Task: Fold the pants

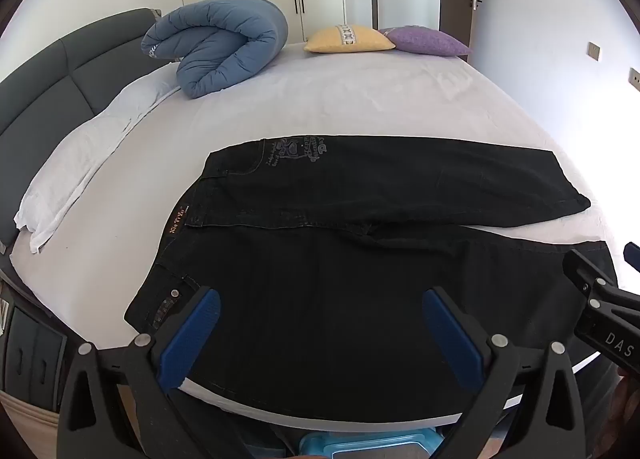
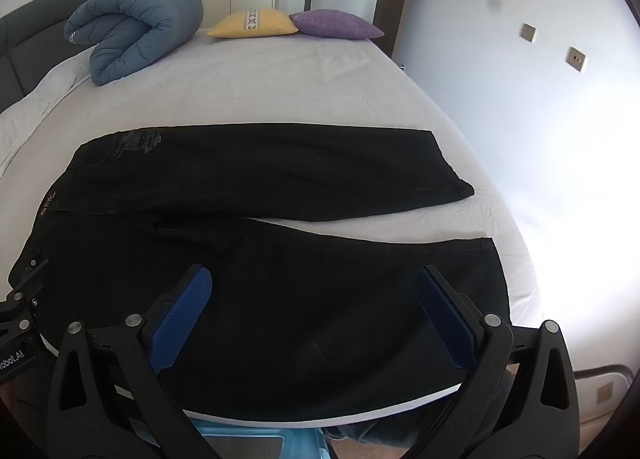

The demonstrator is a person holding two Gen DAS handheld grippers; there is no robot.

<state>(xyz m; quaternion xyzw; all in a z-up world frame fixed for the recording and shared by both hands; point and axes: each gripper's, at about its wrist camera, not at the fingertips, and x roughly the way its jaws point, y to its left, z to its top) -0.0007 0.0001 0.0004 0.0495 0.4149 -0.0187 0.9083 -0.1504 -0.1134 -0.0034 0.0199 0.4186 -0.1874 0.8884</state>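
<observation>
Black pants (image 1: 360, 211) (image 2: 260, 179) lie flat on the white bed, waistband to the left, both legs running right with a narrow gap between them. A grey print marks the far hip. My left gripper (image 1: 320, 299) hovers open above the near waist and thigh, blue pads wide apart, nothing between them. My right gripper (image 2: 314, 275) hangs open over the near leg, further toward the hem. Each gripper's edge shows in the other's view: the right gripper (image 1: 600, 299), the left gripper (image 2: 20, 319).
A rolled blue duvet (image 1: 216, 51) lies at the far left by the grey headboard (image 1: 48, 83). Yellow pillow (image 1: 348, 39) and purple pillow (image 1: 424, 41) sit at the far edge. White sheet (image 1: 360, 99) spreads beyond the pants. A wall (image 2: 540, 99) runs along the right.
</observation>
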